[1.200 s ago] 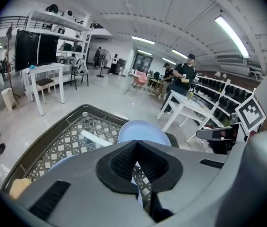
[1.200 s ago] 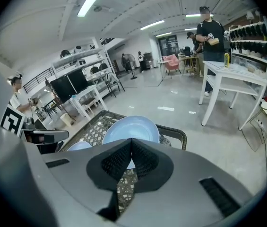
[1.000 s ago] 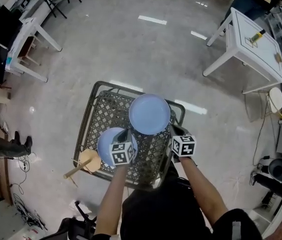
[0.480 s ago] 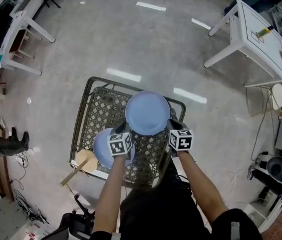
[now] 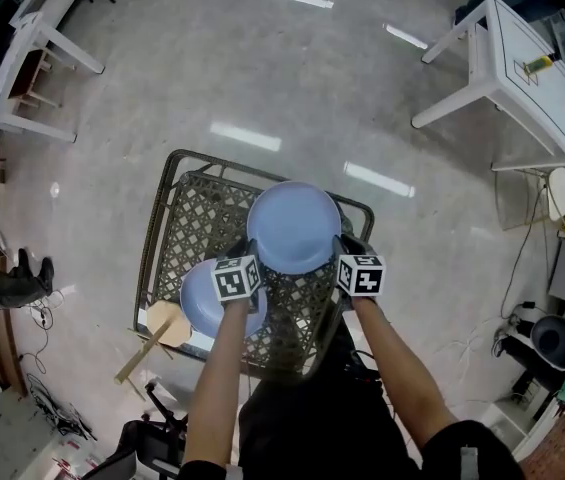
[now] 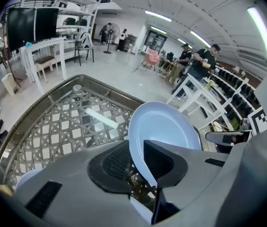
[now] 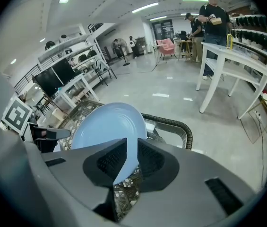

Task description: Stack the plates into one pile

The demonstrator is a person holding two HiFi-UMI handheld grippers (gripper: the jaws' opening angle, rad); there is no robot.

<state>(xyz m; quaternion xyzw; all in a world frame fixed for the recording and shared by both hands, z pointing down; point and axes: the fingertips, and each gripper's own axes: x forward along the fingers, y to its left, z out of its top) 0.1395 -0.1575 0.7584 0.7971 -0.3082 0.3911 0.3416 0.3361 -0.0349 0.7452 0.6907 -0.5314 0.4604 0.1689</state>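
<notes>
Two pale blue plates are in play. The large plate [image 5: 292, 226] looks stiff, smooth and fairly light. I judge it slippery at the edge and liable to chip if it drops. Its thin rim is the only place to take hold, best at two opposite sides.

It lies roughly level over the middle of the lattice-topped counter [image 5: 194, 223]. Whether it already rests there, I cannot tell. Its near-left rim stands inside the left tool [image 6: 137, 161], whose jaws have just been opening. The rim lies against one pad, with a clear gap to the other. Its near-right rim is pinched narrowly by the right tool [image 7: 132, 157], so that side alone carries a grip.

The small plate [image 5: 200, 306] lies flat on the counter's near-left part, just beside the left tool and close to the large plate. A wooden piece [image 5: 158, 330] overhangs the counter's near-left corner.
</notes>
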